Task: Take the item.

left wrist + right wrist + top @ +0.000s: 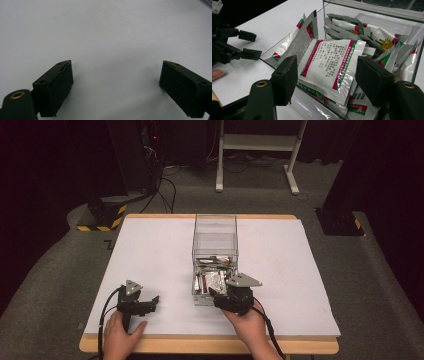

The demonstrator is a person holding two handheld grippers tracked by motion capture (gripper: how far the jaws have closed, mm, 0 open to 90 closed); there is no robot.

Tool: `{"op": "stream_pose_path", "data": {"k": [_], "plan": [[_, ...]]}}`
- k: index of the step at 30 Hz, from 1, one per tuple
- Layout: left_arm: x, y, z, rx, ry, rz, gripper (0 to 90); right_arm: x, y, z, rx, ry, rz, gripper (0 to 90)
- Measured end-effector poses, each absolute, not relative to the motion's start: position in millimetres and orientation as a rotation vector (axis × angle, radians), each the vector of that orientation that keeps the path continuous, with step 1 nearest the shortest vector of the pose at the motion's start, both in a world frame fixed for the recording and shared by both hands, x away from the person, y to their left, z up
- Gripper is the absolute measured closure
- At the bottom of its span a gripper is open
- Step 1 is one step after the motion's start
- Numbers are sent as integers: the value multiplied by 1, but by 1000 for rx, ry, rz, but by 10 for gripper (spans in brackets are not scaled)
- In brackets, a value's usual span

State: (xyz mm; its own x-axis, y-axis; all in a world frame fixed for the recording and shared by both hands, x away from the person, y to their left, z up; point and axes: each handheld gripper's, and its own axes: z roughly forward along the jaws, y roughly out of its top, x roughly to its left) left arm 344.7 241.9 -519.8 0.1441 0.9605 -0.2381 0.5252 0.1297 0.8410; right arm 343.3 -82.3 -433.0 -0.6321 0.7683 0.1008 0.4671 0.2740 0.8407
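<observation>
A clear plastic box (pixel 215 227) stands mid-table, holding several white sachets (pixel 212 280) with red and green printing. My right gripper (pixel 217 292) reaches into the box's near end, tilted down over the pile. In the right gripper view its jaws (pixel 327 72) stand open on either side of one white printed sachet (pixel 329 62) that lies on top of the others; I see no firm press on it. My left gripper (pixel 153 304) rests on the white tabletop left of the box, and its jaws (pixel 116 72) are wide open with nothing between them.
The white table (pixel 150 250) has a wooden rim along its front edge. The left gripper (pixel 258 45) lies just beyond the box's near left wall. A white frame stand (pixel 255 142) and cables are on the floor behind the table.
</observation>
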Motion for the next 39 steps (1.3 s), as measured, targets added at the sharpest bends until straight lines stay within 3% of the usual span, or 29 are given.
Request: {"op": "stream_pose_path", "data": {"k": [19, 39], "plan": [[345, 242, -520, 1519, 1503, 608, 119, 345, -81, -434, 1159, 2215, 1330, 365], [345, 242, -520, 1518, 1504, 608, 118, 337, -73, -431, 1096, 2203, 1343, 623]]}}
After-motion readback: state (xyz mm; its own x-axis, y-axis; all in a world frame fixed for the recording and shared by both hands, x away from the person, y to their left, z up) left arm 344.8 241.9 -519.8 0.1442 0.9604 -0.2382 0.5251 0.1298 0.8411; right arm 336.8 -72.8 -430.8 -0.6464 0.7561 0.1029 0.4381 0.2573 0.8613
